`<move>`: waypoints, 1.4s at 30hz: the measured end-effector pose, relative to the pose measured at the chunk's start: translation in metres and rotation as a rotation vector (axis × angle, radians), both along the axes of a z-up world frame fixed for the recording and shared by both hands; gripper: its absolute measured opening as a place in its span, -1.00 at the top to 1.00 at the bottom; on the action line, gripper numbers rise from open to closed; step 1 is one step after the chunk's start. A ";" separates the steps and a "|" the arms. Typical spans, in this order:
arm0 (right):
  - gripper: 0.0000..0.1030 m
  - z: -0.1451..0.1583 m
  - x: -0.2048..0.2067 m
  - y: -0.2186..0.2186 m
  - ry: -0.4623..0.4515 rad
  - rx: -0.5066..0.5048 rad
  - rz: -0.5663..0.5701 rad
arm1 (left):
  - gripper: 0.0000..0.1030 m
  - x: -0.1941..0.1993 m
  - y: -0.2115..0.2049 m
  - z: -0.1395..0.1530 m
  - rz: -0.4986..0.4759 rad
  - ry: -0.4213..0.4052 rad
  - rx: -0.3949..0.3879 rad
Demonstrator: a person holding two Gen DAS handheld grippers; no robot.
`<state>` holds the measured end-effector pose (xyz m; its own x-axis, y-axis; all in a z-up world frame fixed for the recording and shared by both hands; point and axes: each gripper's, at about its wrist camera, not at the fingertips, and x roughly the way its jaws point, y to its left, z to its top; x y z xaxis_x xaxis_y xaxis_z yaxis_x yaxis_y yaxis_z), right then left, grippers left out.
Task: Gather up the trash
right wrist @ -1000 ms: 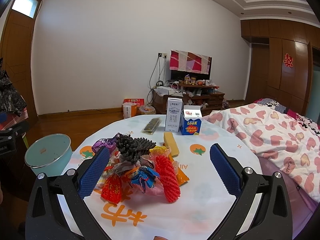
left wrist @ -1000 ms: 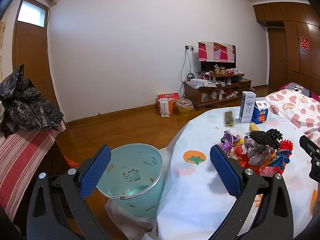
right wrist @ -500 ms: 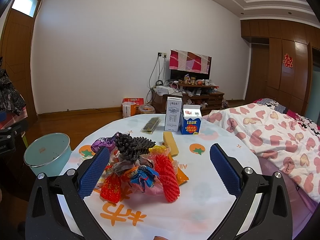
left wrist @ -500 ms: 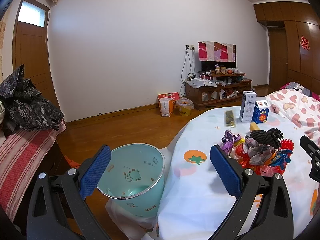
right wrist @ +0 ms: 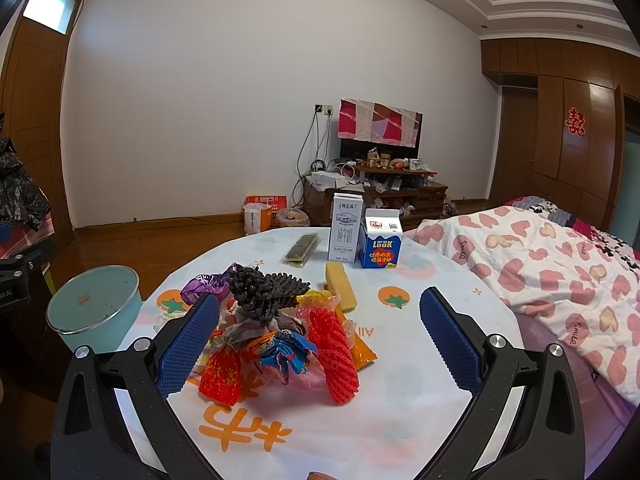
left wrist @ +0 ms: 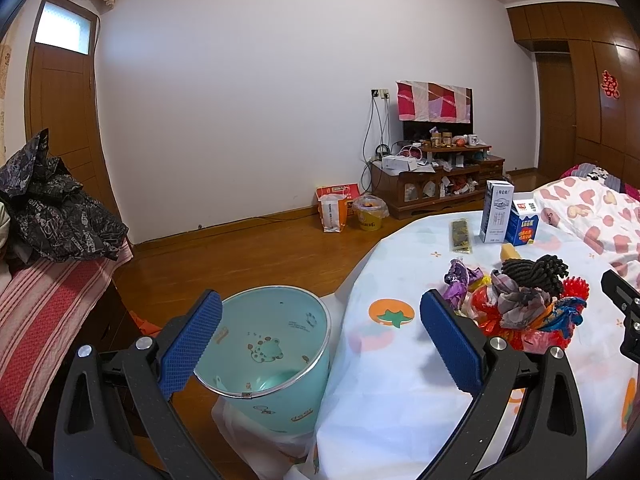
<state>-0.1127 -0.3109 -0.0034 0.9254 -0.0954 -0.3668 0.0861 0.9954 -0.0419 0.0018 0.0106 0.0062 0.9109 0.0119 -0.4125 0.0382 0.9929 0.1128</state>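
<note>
A pile of crumpled wrappers and foam nets (right wrist: 280, 336) lies on the round white table (right wrist: 400, 400); it also shows in the left wrist view (left wrist: 520, 300). A teal trash bin (left wrist: 268, 356) stands on the floor left of the table, also seen in the right wrist view (right wrist: 94, 312). My left gripper (left wrist: 320, 344) is open and empty, hovering over the bin and the table's left edge. My right gripper (right wrist: 320, 344) is open and empty, just before the pile, its left finger beside the red wrapper (right wrist: 220, 372).
Two milk cartons (right wrist: 346, 228) (right wrist: 380, 244), a dark snack packet (right wrist: 302, 248) and a yellow bar (right wrist: 340, 292) lie farther back on the table. A heart-print quilt (right wrist: 560, 272) lies right. A striped couch with a black bag (left wrist: 48, 216) stands left.
Both grippers have drifted very slightly; the views are nearly unchanged and both stay open.
</note>
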 end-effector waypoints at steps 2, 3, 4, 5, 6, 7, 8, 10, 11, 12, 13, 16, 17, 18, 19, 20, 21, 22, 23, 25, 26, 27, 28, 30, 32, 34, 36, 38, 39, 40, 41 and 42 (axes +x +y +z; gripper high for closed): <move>-0.91 0.000 -0.001 -0.001 0.001 0.000 -0.001 | -0.89 0.000 0.000 0.000 0.001 0.001 0.000; -0.91 -0.002 -0.001 0.000 0.002 0.000 -0.002 | -0.89 0.000 0.000 0.000 0.001 0.001 0.000; -0.91 -0.002 0.000 0.000 0.002 -0.001 -0.002 | -0.89 0.000 0.001 0.000 0.001 0.002 0.000; -0.91 -0.002 0.000 0.000 0.002 -0.001 -0.002 | -0.89 0.001 0.002 -0.001 0.002 0.003 0.000; -0.91 -0.003 0.000 -0.001 0.004 -0.001 -0.003 | -0.89 0.001 0.002 -0.002 0.002 0.005 0.001; -0.91 -0.003 0.000 -0.002 0.006 0.000 -0.004 | -0.89 0.001 0.003 -0.003 0.003 0.006 0.002; -0.91 -0.004 -0.001 -0.003 0.007 0.001 -0.005 | -0.89 0.000 0.004 -0.003 0.002 0.007 0.002; -0.91 -0.006 0.000 -0.003 0.009 0.000 -0.008 | -0.89 0.000 0.003 -0.005 0.002 0.009 0.005; -0.91 -0.006 0.002 -0.002 0.010 0.000 -0.009 | -0.89 0.000 0.003 -0.005 0.002 0.010 0.005; -0.91 -0.007 0.002 -0.003 0.011 0.002 -0.010 | -0.89 0.000 0.002 -0.006 0.001 0.011 0.006; -0.91 -0.007 0.002 -0.003 0.012 0.002 -0.011 | -0.89 0.000 0.002 -0.006 0.001 0.012 0.007; -0.91 -0.009 0.004 -0.004 0.016 -0.001 -0.017 | -0.89 0.000 0.001 -0.007 -0.001 0.015 0.007; -0.91 -0.009 0.005 -0.004 0.018 0.001 -0.019 | -0.89 0.000 -0.001 -0.007 -0.003 0.016 0.006; -0.91 -0.011 0.005 -0.006 0.023 0.002 -0.024 | -0.89 0.001 -0.003 -0.009 -0.003 0.016 0.009; -0.91 -0.014 0.007 -0.008 0.030 0.003 -0.030 | -0.89 0.002 -0.005 -0.012 -0.003 0.019 0.013; -0.91 -0.017 0.009 -0.011 0.036 0.004 -0.037 | -0.89 0.004 -0.007 -0.015 -0.005 0.028 0.014; -0.91 -0.019 0.009 -0.013 0.042 0.005 -0.041 | -0.89 0.005 -0.009 -0.020 -0.011 0.038 0.014; -0.91 -0.023 0.011 -0.016 0.049 0.006 -0.046 | -0.89 0.006 -0.012 -0.024 -0.012 0.042 0.018; -0.91 -0.025 0.013 -0.017 0.054 0.006 -0.050 | -0.89 0.008 -0.015 -0.028 -0.013 0.045 0.024; -0.91 -0.032 0.015 -0.022 0.065 0.006 -0.064 | -0.89 0.011 -0.023 -0.039 -0.030 0.067 0.027; -0.91 -0.037 0.016 -0.026 0.072 0.010 -0.070 | -0.89 0.012 -0.028 -0.044 -0.037 0.068 0.033; -0.91 -0.039 0.017 -0.028 0.077 0.013 -0.075 | -0.89 0.014 -0.032 -0.047 -0.041 0.072 0.041; -0.91 -0.042 0.019 -0.031 0.082 0.016 -0.078 | -0.89 0.017 -0.037 -0.052 -0.050 0.083 0.048; -0.91 -0.051 0.022 -0.035 0.097 0.020 -0.085 | -0.89 0.021 -0.044 -0.059 -0.062 0.100 0.049; -0.90 -0.058 0.024 -0.039 0.111 0.027 -0.087 | -0.89 0.025 -0.051 -0.065 -0.071 0.110 0.054; -0.90 -0.066 0.028 -0.043 0.128 0.038 -0.088 | -0.89 0.028 -0.058 -0.071 -0.081 0.117 0.060; -0.90 -0.071 0.030 -0.045 0.137 0.041 -0.087 | -0.89 0.032 -0.065 -0.076 -0.097 0.127 0.064; -0.90 -0.074 0.032 -0.045 0.143 0.043 -0.084 | -0.89 0.035 -0.072 -0.080 -0.108 0.131 0.071; -0.90 -0.077 0.034 -0.046 0.147 0.044 -0.083 | -0.89 0.037 -0.076 -0.083 -0.115 0.137 0.073; -0.89 -0.080 0.036 -0.047 0.154 0.046 -0.081 | -0.89 0.039 -0.079 -0.086 -0.123 0.146 0.072; -0.89 -0.082 0.037 -0.048 0.161 0.050 -0.079 | -0.89 0.041 -0.081 -0.088 -0.126 0.154 0.071; -0.89 -0.085 0.039 -0.049 0.167 0.053 -0.078 | -0.88 0.044 -0.083 -0.091 -0.131 0.163 0.069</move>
<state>-0.0733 -0.3599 -0.0880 0.8416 -0.1412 -0.5213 0.1597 0.9871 -0.0097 0.0454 -0.0726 -0.0850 0.8277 -0.0689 -0.5569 0.1896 0.9684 0.1620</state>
